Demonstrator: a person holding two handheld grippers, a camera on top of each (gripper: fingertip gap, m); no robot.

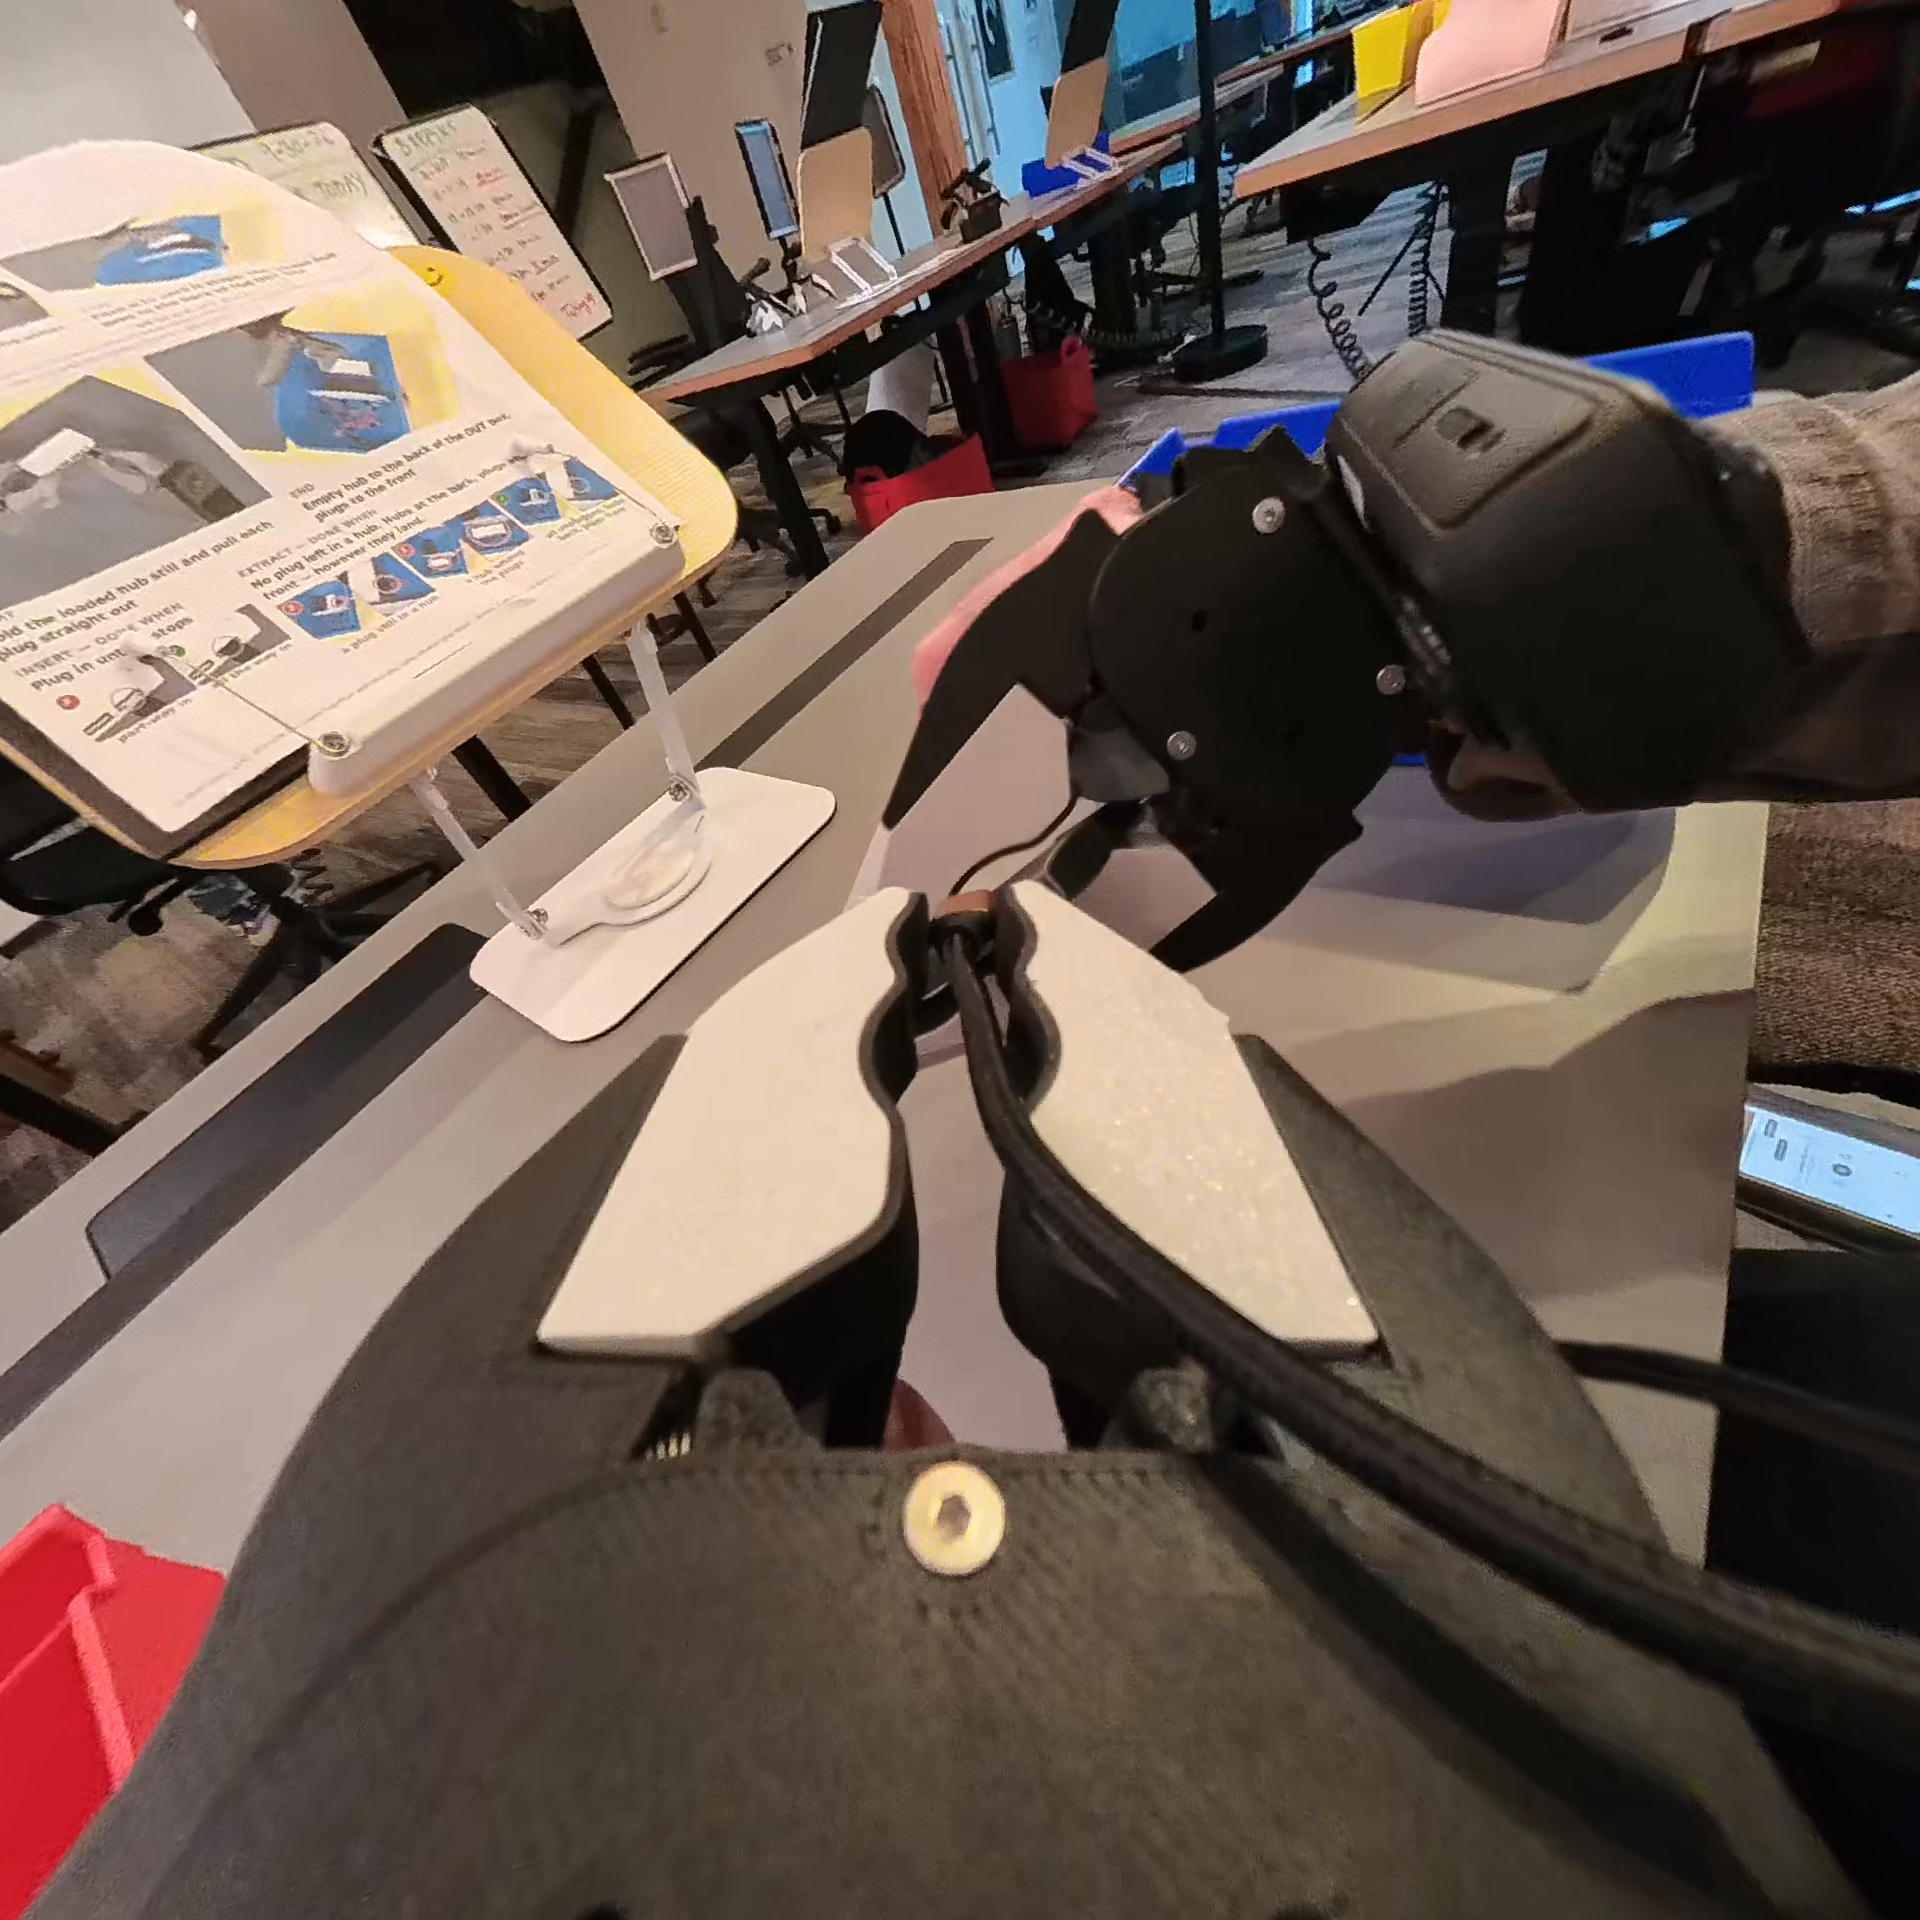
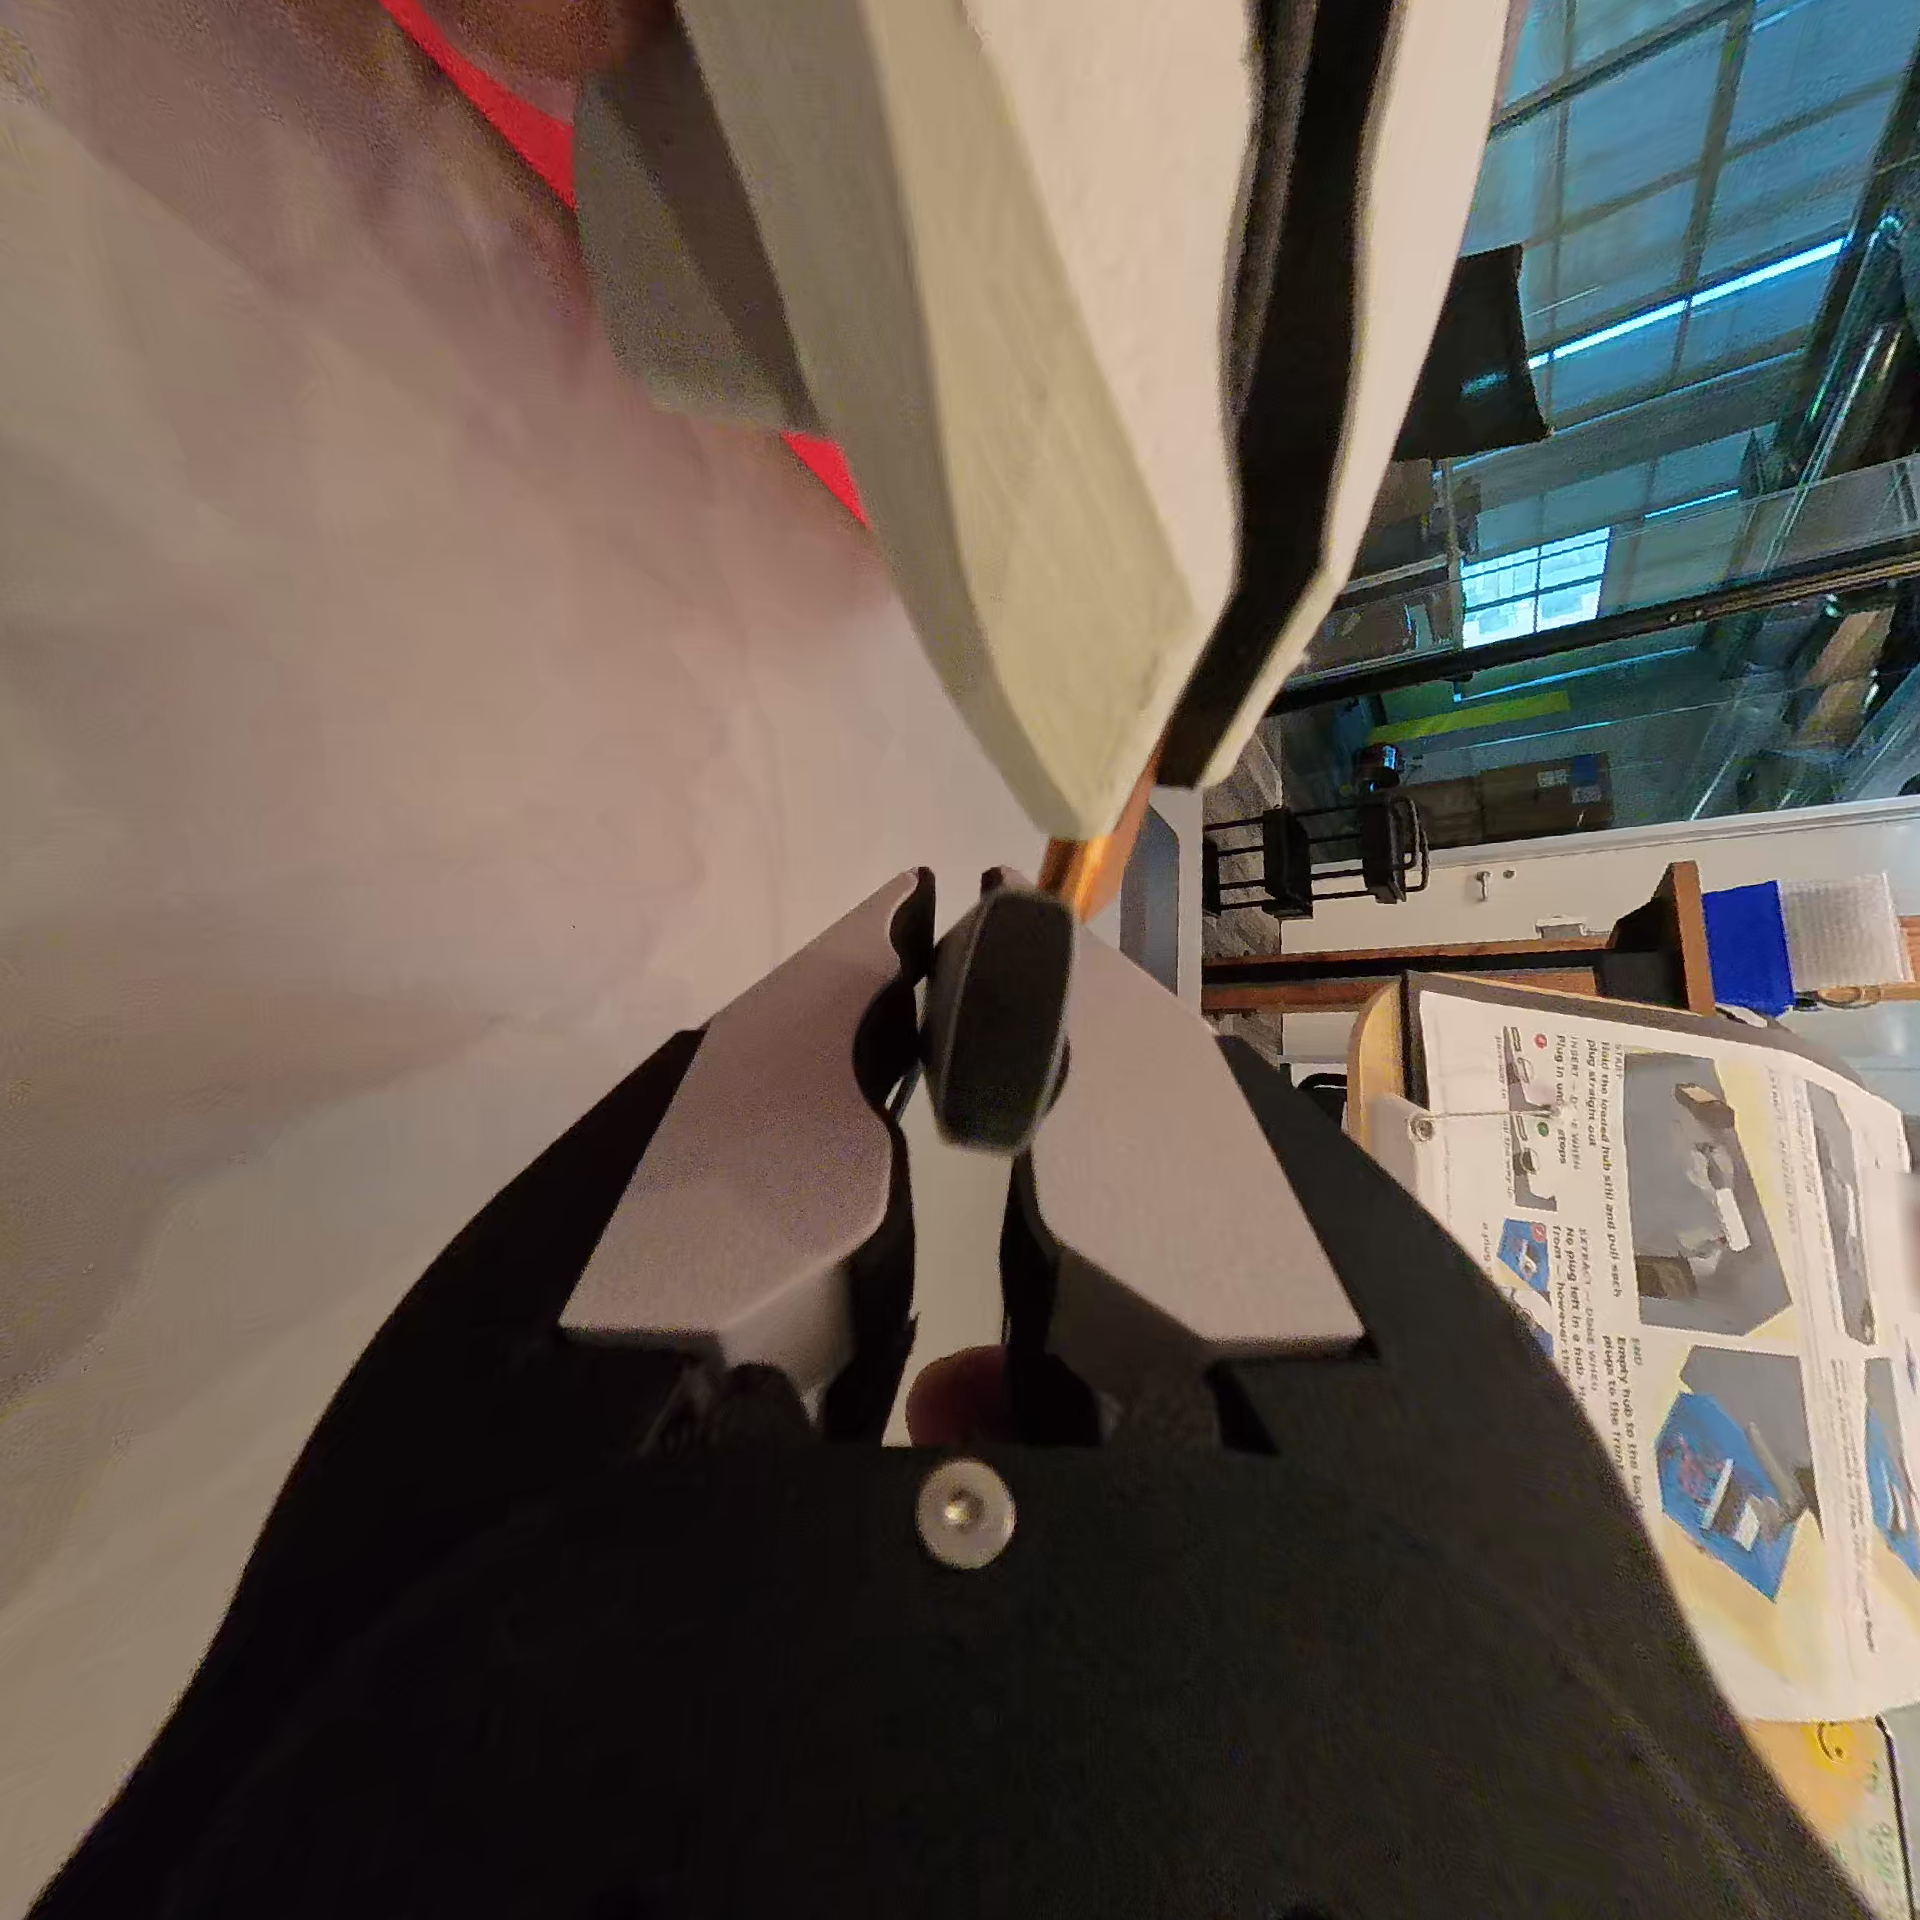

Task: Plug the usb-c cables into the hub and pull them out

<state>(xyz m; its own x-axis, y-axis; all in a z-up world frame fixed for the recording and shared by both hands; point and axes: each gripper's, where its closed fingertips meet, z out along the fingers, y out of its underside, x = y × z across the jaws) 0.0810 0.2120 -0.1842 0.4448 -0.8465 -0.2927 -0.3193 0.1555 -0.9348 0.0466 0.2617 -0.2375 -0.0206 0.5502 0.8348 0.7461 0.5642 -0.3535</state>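
Observation:
My left gripper [image 1: 961,914] is shut on the copper-coloured plug [image 1: 958,902] of a black usb-c cable [image 1: 1143,1247], which trails back to the lower right. My right gripper [image 1: 1023,883], held by a hand in a grey sleeve, comes in from the upper right and meets the left fingertips. In the right wrist view my right gripper [image 2: 971,894] is shut on a small black rounded hub [image 2: 997,1039]. The left gripper's white fingers [image 2: 1039,416] hang in from above, and the copper plug [image 2: 1091,862] reaches the hub's far end. The port itself is hidden.
Both grippers are over a grey table [image 1: 520,1143]. An instruction sheet on a tilted board [image 1: 312,468] stands on a white base [image 1: 665,894] at the left. A red bin [image 1: 73,1683] is at the near left, a blue bin [image 1: 1662,374] behind the right gripper, a lit screen [image 1: 1829,1174] at the right edge. Left tips to right tips: about 8 cm.

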